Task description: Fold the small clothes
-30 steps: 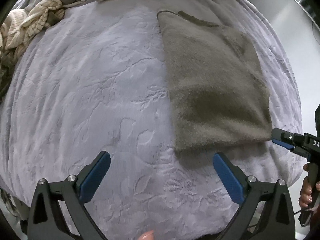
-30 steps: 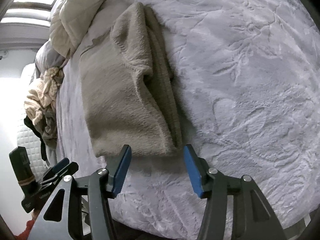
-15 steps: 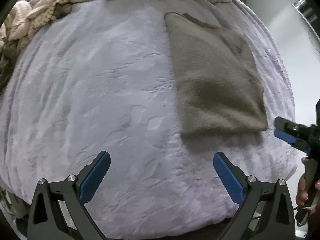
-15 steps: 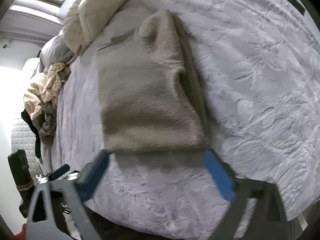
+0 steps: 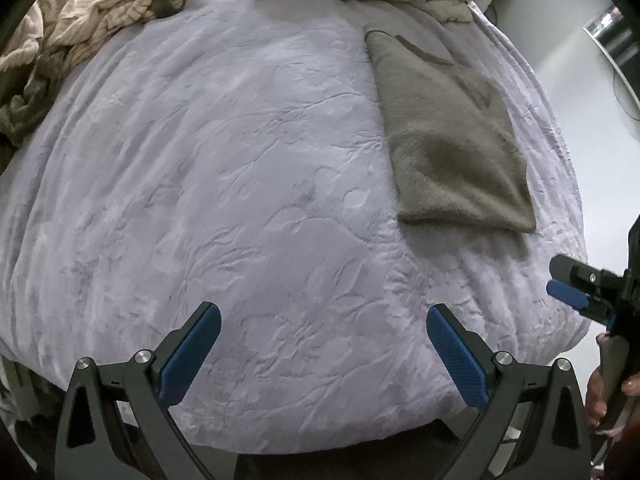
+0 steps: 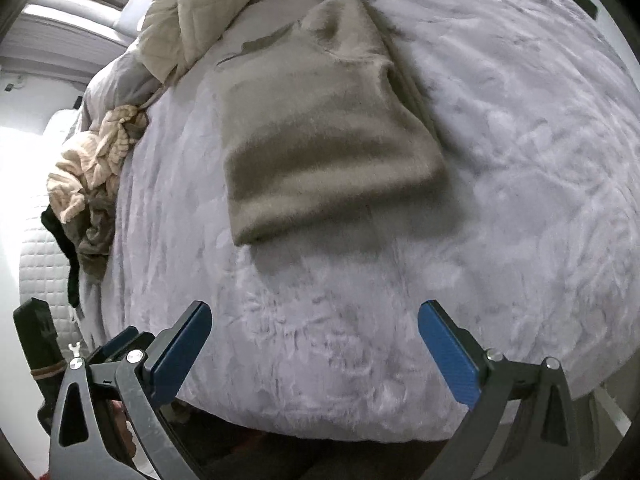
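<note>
Tools both spread empty; only left view shows hand (image 5: 608, 384) beside sweater (image 5: 452, 136).

Right gripper (image 6: 314, 344) fingers now apart; farther from sweater (image 6: 320, 136)

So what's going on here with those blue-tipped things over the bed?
A person is folding small clothes with a pair of hand-held tongs. Both the left tongs and the right tongs are open and empty, held over the near edge of the bed. A brown fuzzy garment lies folded on the blanket, apart from both. A pile of unfolded clothes sits at the far corner.
</note>
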A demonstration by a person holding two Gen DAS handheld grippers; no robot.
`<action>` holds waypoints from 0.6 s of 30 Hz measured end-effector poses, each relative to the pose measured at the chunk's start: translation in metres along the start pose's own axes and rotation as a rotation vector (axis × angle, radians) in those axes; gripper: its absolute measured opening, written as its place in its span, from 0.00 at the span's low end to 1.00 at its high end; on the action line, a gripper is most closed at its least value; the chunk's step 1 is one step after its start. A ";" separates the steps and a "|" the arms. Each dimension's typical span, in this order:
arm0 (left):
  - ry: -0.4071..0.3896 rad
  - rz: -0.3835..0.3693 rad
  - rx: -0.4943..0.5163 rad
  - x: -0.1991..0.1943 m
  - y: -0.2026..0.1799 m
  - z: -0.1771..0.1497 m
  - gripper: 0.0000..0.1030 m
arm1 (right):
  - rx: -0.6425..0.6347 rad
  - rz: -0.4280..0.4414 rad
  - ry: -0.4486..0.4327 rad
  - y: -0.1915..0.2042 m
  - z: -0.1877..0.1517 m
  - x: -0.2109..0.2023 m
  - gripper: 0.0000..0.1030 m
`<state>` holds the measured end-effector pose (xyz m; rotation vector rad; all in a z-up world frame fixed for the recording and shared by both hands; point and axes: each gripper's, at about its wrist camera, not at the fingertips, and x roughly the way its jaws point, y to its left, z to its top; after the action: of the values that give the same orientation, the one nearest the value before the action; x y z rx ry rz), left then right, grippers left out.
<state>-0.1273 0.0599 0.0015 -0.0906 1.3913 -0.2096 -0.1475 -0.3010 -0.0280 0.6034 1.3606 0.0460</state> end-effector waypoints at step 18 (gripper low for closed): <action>0.039 0.006 -0.041 0.021 -0.016 -0.008 1.00 | 0.035 -0.026 0.012 -0.028 0.021 -0.013 1.00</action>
<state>-0.1336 0.0405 -0.0173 -0.1166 1.4343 -0.1785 -0.1393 -0.3373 -0.0265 0.6150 1.3829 0.0045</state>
